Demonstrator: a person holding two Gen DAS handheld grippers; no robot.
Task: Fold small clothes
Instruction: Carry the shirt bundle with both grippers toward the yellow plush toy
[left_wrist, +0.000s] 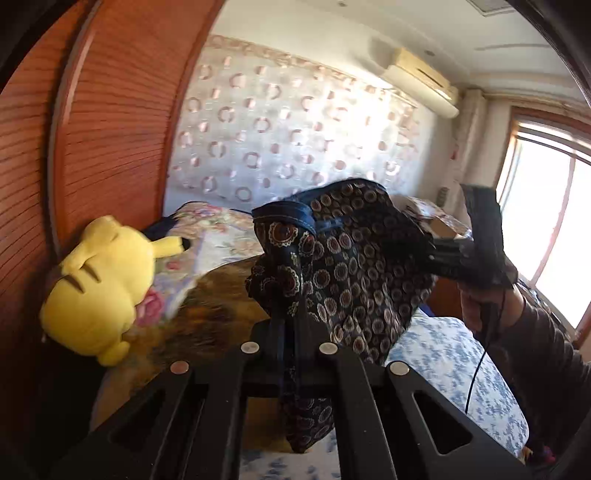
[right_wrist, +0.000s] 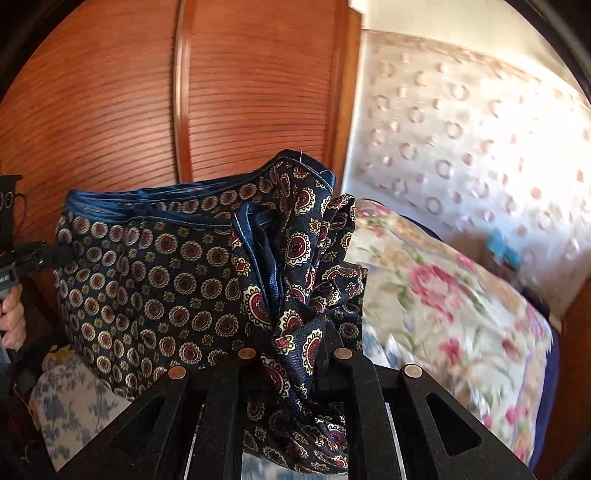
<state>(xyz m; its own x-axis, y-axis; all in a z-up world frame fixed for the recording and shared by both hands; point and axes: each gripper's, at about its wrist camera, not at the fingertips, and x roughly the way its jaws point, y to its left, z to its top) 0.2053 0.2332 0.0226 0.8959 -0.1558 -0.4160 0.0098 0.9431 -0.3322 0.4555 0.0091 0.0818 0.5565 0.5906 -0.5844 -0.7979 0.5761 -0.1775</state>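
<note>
A bed with a blue-flowered white sheet (left_wrist: 454, 354) fills the 5 o'clock area of the left view, a reddish slatted wooden wardrobe (left_wrist: 110, 129) at 10 o'clock, a yellow plush toy (left_wrist: 99, 284) at 9. The navy medallion-print shorts with a blue waistband (right_wrist: 166, 277) hang in the air, long axis stretched sideways between the grippers, waistband up. The left gripper (left_wrist: 290, 332) is clamped on one bunched end. The right gripper (right_wrist: 293, 354) pinches the other, its holder's hand (left_wrist: 480, 306) at 3 o'clock.

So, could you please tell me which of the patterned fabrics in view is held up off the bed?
The navy medallion-print shorts, pinched by both claws; the rose-print quilt and blue-flowered sheet lie flat.
</note>
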